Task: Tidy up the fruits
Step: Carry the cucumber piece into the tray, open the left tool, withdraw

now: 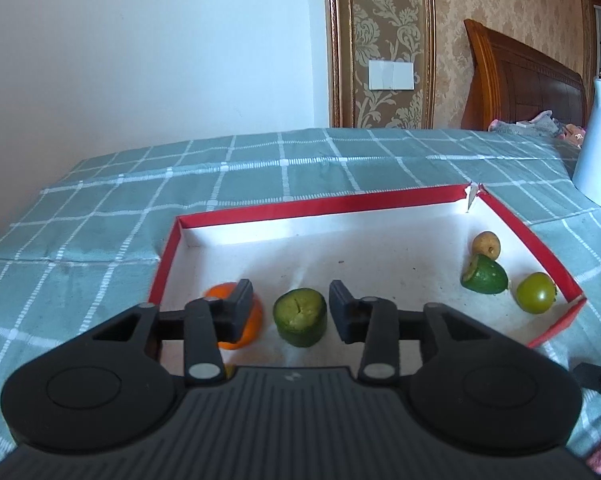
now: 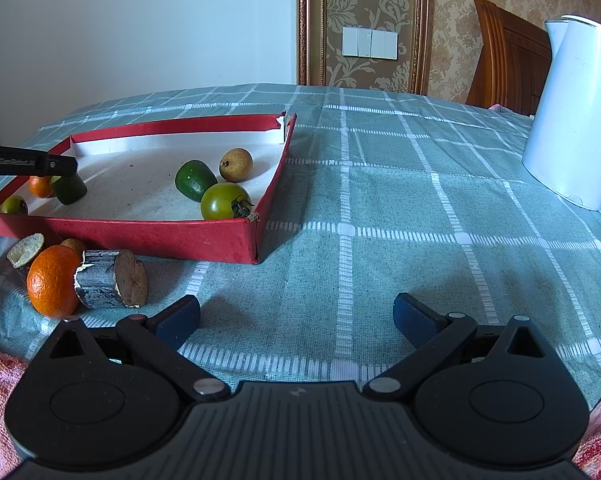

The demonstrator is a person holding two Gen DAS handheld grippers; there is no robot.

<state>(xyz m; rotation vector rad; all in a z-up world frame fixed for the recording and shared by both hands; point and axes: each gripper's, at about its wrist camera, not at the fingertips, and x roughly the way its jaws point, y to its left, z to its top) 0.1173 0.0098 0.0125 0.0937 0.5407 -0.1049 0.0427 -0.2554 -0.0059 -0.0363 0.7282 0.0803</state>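
Fruits are split between the box (image 1: 380,200) and the cloth beside it, so the sorting looks partly done.

Left wrist view: the left gripper (image 1: 290,312) hangs over the box's near-left corner with a green cut fruit (image 1: 300,316) standing between its fingers. There is a clear gap on both sides of the fruit, so the pads are not pressing it; the jaws stand apart and the piece rests on the box floor. An orange (image 1: 252,320) sits just behind the left finger, close to the box's left wall. Toward the right wall lie a small pear (image 1: 486,245), a green cut piece (image 1: 485,277) and a green tomato (image 1: 535,293), grouped near one another. My reading is that this step is the release of the green cut fruit into the box.

Right wrist view: the right gripper (image 2: 296,316) hovers over bare tablecloth (image 2: 380,200) with its jaws wide and nothing between them. Outside the box's near wall, at the left, lie a second orange (image 2: 52,280), a foil-wrapped stub (image 2: 108,280) touching it, a pale cut piece (image 2: 26,249) and a small brown fruit (image 2: 74,245) partly hidden behind the orange. Another green fruit (image 2: 14,205) shows in the box's near-left corner. A white kettle (image 2: 576,120) stands well apart, toward the far right.

Next, the left gripper likely needs to draw back clear of the fruit without knocking it into the orange; then one gripper should take a piece from the cluster outside, probably the orange, which is most exposed.
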